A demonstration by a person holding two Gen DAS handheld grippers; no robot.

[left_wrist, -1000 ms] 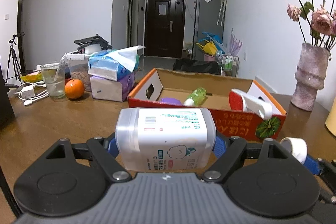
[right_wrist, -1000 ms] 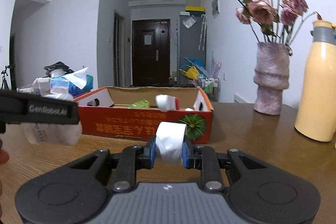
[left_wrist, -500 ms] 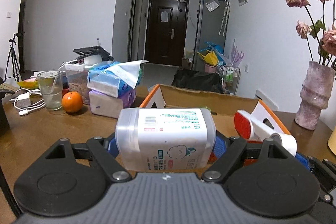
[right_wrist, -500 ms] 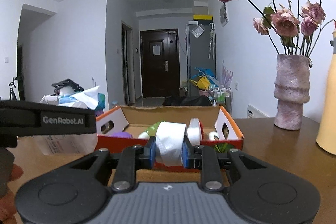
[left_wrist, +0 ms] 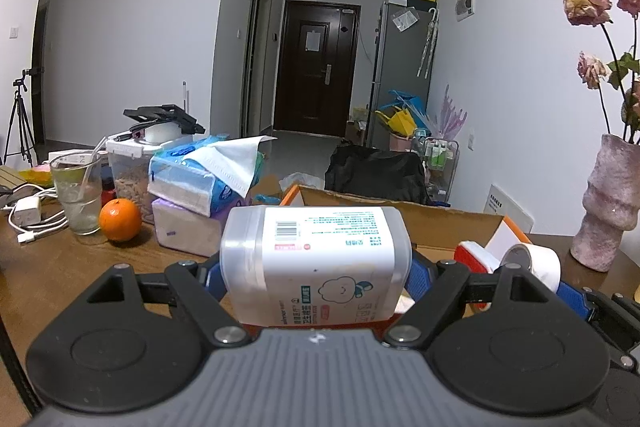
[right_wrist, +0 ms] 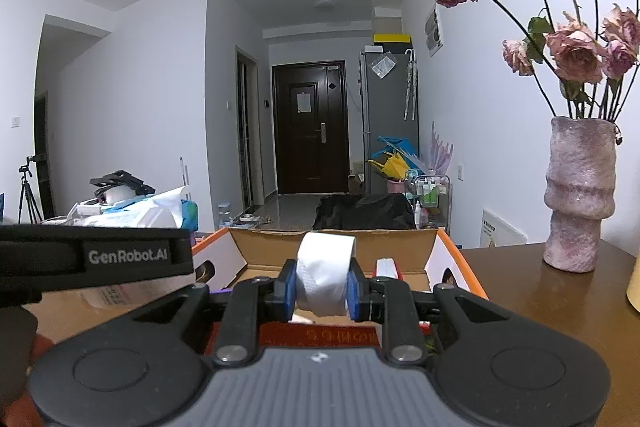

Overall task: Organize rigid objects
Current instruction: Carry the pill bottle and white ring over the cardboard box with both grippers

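My left gripper (left_wrist: pixel 316 277) is shut on a white plastic tub with a printed label (left_wrist: pixel 316 259), held sideways above the near edge of the orange cardboard box (left_wrist: pixel 440 217). My right gripper (right_wrist: pixel 322 285) is shut on a white tape roll (right_wrist: pixel 325 277), held over the box (right_wrist: pixel 456 263). The tape roll also shows in the left wrist view (left_wrist: pixel 532 263), to the right of the tub. A red and white item (left_wrist: pixel 474 257) lies inside the box. The left gripper's body (right_wrist: pixel 96 259) crosses the left side of the right wrist view.
Stacked tissue packs (left_wrist: pixel 200 183), an orange (left_wrist: pixel 120 219), a glass with a straw (left_wrist: pixel 78 197) and a charger with cable (left_wrist: pixel 28 213) crowd the table's left. A pink vase with dried roses (right_wrist: pixel 580 195) stands at the right on the wooden table (right_wrist: pixel 540 291).
Both grippers have risen and moved forward with their loads, from in front of the box to over it. The box now sits lower and closer in both views.
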